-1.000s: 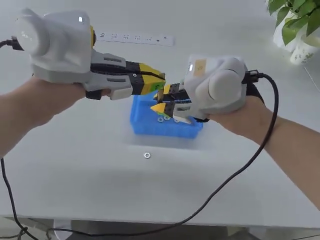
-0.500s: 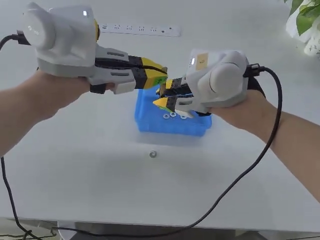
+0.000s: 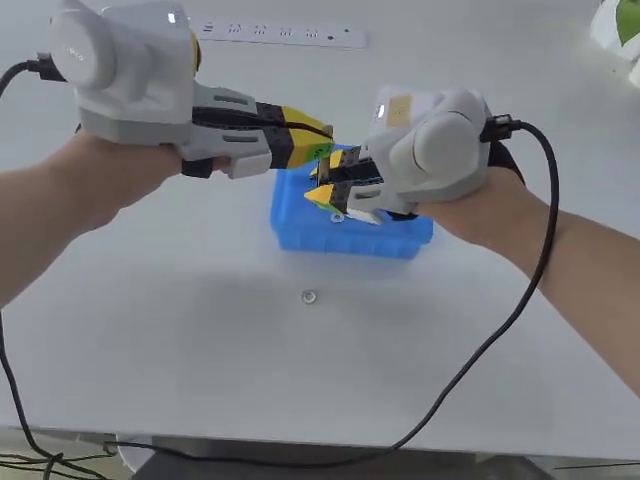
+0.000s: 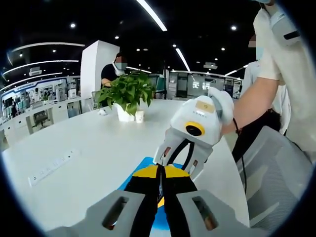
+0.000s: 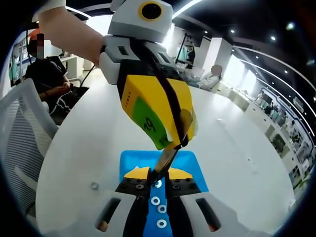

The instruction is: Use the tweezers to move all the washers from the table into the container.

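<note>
Nearby, 1 washer lies on the table just in front of the blue container. 4 washers lie inside it. Above it, the right gripper pinches the tweezers, and the left gripper has its jaws closed on their far end.

No legible text, label or number.

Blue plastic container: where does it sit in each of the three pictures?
Head view: the blue plastic container sits at centre.
Left gripper view: container is a blue sliver beyond the jaws, low centre.
Right gripper view: container bottom centre, small metal washers inside.
Shared landmark: the white table under it.
</note>
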